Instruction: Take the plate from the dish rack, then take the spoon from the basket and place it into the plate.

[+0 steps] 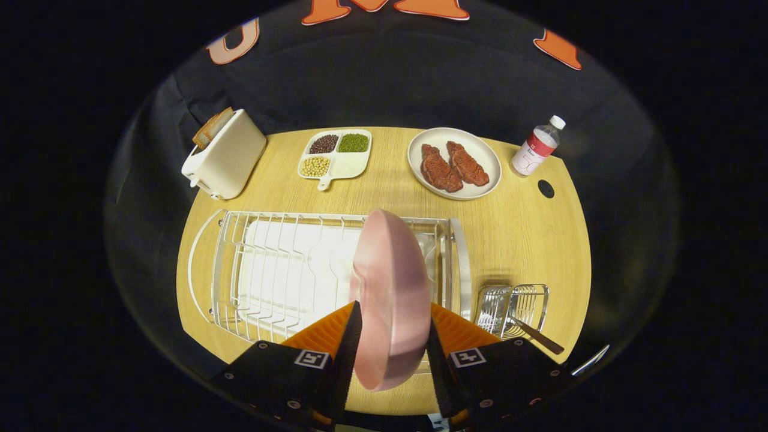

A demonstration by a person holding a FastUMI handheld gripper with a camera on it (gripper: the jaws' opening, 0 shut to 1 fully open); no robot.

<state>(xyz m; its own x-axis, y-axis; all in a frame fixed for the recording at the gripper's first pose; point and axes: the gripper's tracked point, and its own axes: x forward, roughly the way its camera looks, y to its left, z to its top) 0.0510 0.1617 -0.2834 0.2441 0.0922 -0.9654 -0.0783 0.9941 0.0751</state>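
A pink plate (390,288) stands on edge between my two fingers, and my gripper (391,336) is shut on its rim. The plate rises over the right part of the white wire dish rack (264,270); I cannot tell whether it still rests in the rack's slots. Just right of the rack stands a small wire basket (516,306). A spoon with a dark brown handle (537,337) leans out of the basket toward me.
Beyond the rack on the wooden table (528,234) are a white toaster with bread (225,155), a divided dish of beans (336,155), a plate with two steaks (454,163) and a bottle (536,149). A round hole (546,188) is in the tabletop.
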